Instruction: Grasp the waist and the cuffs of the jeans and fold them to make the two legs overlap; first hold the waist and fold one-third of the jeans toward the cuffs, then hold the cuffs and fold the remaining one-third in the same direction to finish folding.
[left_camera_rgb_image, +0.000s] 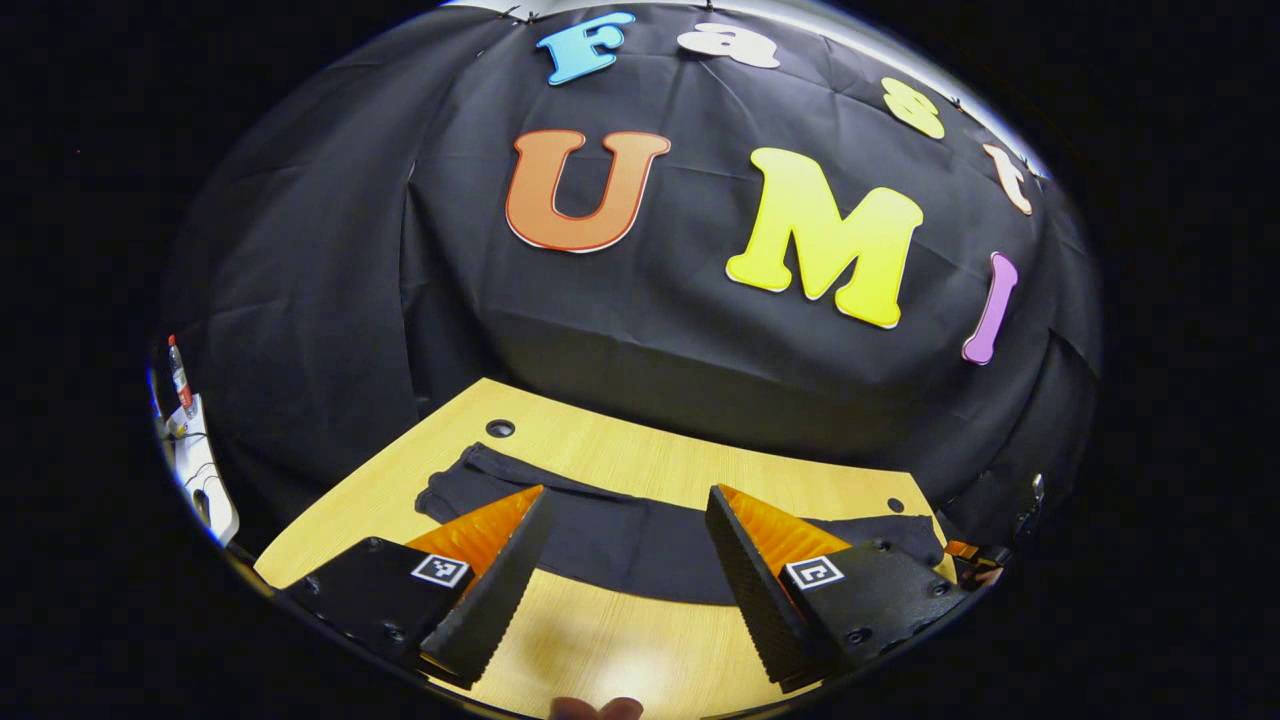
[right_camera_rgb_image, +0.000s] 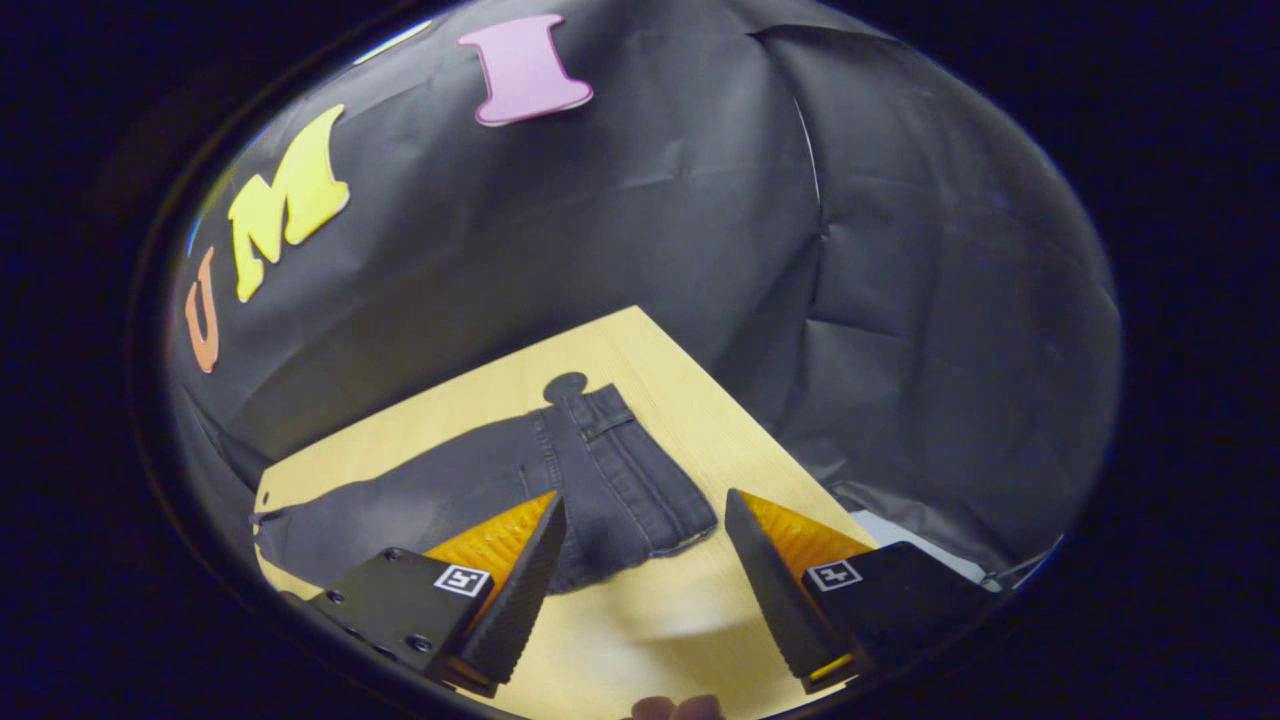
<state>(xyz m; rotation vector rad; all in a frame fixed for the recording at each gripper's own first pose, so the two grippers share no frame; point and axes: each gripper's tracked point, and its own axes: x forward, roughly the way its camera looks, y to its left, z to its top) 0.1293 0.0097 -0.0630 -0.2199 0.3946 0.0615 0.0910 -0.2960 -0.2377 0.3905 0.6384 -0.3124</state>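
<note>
Dark jeans (left_camera_rgb_image: 620, 545) lie flat in a long strip across the light wooden table (left_camera_rgb_image: 600, 650). In the left gripper view the cuff end (left_camera_rgb_image: 455, 480) is at the left and the strip runs off to the right. My left gripper (left_camera_rgb_image: 628, 495) hovers open above the middle of the jeans, holding nothing. The right gripper view has the waist end (right_camera_rgb_image: 625, 480) with its waistband and seams, and the legs (right_camera_rgb_image: 400, 500) trail away to the left. Over the waist, my right gripper (right_camera_rgb_image: 646, 497) stands open with nothing between its fingers.
The table has round cable holes (left_camera_rgb_image: 500, 428) (right_camera_rgb_image: 565, 385) near its far edge. Black cloth wall (left_camera_rgb_image: 700, 340) closes the booth behind the table. A white stand with a bottle (left_camera_rgb_image: 190, 440) is off the table's left. Bare wood (right_camera_rgb_image: 650, 620) lies in front of the jeans.
</note>
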